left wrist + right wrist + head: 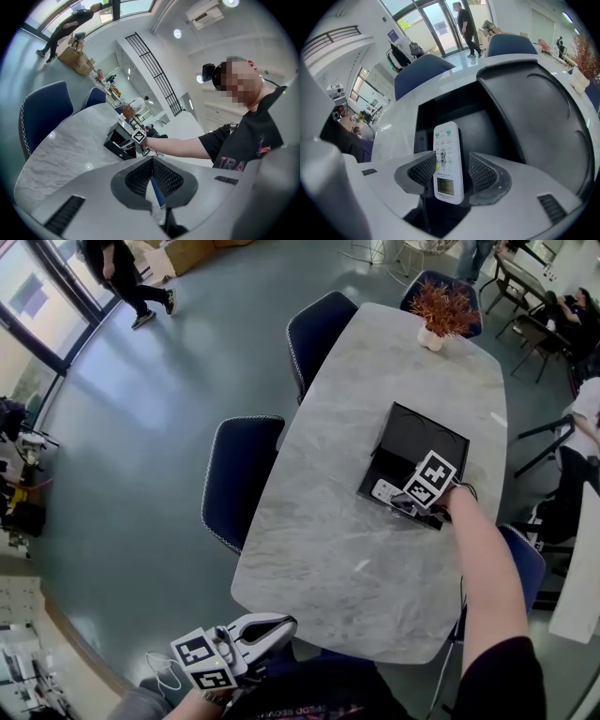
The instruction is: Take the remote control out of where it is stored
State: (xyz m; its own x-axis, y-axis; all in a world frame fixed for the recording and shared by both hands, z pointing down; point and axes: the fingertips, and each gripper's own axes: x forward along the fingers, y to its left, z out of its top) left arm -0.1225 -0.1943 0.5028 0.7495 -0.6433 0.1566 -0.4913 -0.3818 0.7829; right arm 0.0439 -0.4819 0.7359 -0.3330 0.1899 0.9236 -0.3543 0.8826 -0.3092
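Smooth white plastic remote (446, 159), matt black box (419, 436), polished grey marble-look tabletop (366, 399)

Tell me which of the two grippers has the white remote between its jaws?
The right gripper, at the black box: its open jaws flank the remote without pressing it. The left gripper hangs shut and empty off the table.

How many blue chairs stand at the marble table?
4. Two chairs on the table's left side, one at the far end behind the plant, one on the right. More may be hidden.
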